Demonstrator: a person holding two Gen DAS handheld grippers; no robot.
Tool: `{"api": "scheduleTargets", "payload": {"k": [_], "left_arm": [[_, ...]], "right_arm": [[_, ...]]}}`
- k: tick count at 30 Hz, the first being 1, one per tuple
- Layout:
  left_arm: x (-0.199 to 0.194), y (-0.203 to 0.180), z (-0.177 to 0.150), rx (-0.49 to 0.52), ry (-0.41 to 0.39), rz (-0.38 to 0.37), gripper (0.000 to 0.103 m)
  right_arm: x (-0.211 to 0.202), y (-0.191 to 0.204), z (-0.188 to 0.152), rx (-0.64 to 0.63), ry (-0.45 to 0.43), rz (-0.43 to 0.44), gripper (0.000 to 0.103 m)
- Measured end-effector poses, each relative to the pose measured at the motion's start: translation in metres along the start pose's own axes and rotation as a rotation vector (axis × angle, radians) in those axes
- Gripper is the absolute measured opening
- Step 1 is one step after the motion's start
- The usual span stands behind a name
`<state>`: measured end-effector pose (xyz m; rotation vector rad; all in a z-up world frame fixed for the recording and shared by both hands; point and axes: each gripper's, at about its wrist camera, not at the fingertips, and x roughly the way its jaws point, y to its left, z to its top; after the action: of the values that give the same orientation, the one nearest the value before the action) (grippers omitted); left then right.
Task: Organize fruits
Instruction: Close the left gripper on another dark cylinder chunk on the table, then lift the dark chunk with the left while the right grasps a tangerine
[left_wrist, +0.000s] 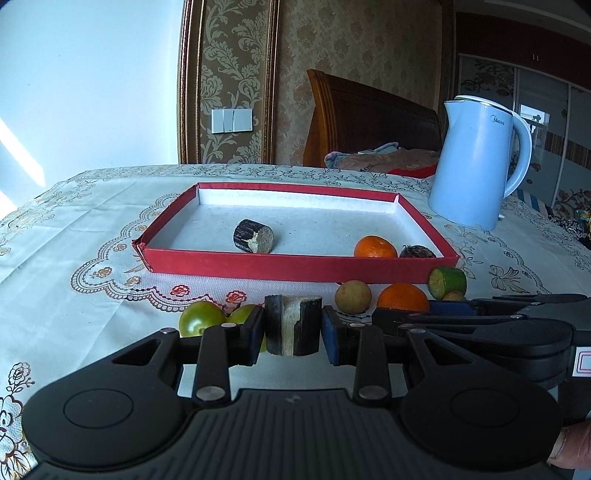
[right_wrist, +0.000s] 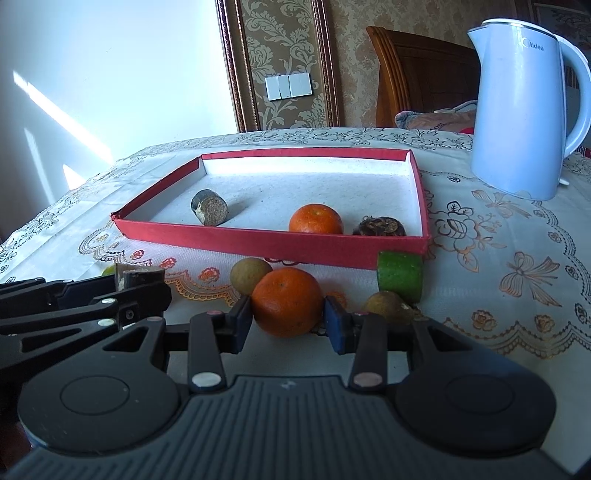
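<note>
A dark sugarcane piece (left_wrist: 293, 325), upright with a pale split face, stands between the left jaws, both pads against it. An orange tangerine (right_wrist: 286, 302) sits between the right jaws, touched on both sides. Beyond the jaws lies a red tray (left_wrist: 295, 265) holding a second cane stub (left_wrist: 253, 236) on its side, another tangerine (left_wrist: 375, 247) and a dark wrinkled fruit (left_wrist: 417, 252). Between tray and jaws: two brownish round fruits (right_wrist: 248, 276), a green cut piece (right_wrist: 400, 276), and green tomatoes (left_wrist: 199, 322) left of the left jaws.
</note>
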<state>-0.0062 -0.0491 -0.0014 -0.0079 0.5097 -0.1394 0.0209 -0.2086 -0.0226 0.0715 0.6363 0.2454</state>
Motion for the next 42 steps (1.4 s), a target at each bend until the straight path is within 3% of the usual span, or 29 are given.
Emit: {"api": "scheduleTargets", "payload": {"k": [42], "left_arm": [[0.0057,-0.0003,0.0004,0.001,-0.045,0.033,0.032]], "right_arm": [[-0.0023,0.0060,-0.0005,-0.027,-0.013,-0.030,0.040]]}}
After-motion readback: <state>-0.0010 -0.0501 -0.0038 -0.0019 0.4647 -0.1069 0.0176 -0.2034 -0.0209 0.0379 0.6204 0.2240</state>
